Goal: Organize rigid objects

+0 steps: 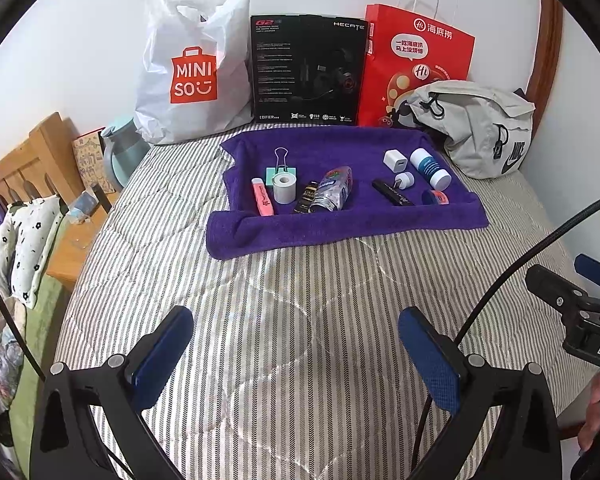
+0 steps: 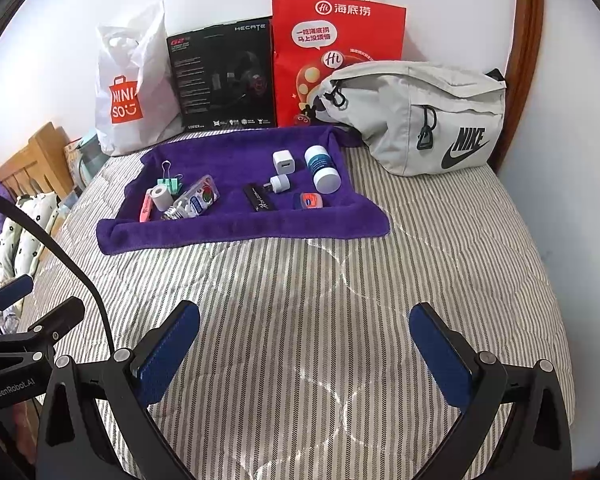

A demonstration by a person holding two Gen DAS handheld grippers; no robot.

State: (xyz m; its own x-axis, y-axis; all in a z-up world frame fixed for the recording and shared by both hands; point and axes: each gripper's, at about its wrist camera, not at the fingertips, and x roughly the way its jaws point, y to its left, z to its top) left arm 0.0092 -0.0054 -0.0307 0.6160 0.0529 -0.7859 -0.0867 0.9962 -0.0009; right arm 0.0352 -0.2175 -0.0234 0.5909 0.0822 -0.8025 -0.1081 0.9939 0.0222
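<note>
A purple towel (image 1: 300, 232) (image 2: 228, 236) lies on the striped bed and carries several small items. On its left sit a pink highlighter (image 1: 262, 197), a teal binder clip (image 1: 283, 170), a white tape roll (image 1: 285, 188), a dark sachet (image 1: 306, 197) and a clear bottle (image 1: 334, 188) (image 2: 194, 199). On its right sit a white charger cube (image 1: 395, 160) (image 2: 284, 165), a small plug (image 1: 404, 180), a white-blue tube (image 1: 430, 168) (image 2: 321, 168), a black bar (image 1: 393, 193) and a small tin (image 1: 436, 197). My left gripper (image 1: 296, 334) and right gripper (image 2: 304, 338) hover open above bare quilt, well short of the towel.
Along the wall stand a white Miniso bag (image 1: 192, 68), a black headset box (image 1: 306, 68) and a red paper bag (image 1: 416, 64). A grey Nike bag (image 2: 424, 116) rests at the back right. A wooden bedside table (image 1: 80, 248) and a teal kettle (image 1: 122, 152) are left of the bed.
</note>
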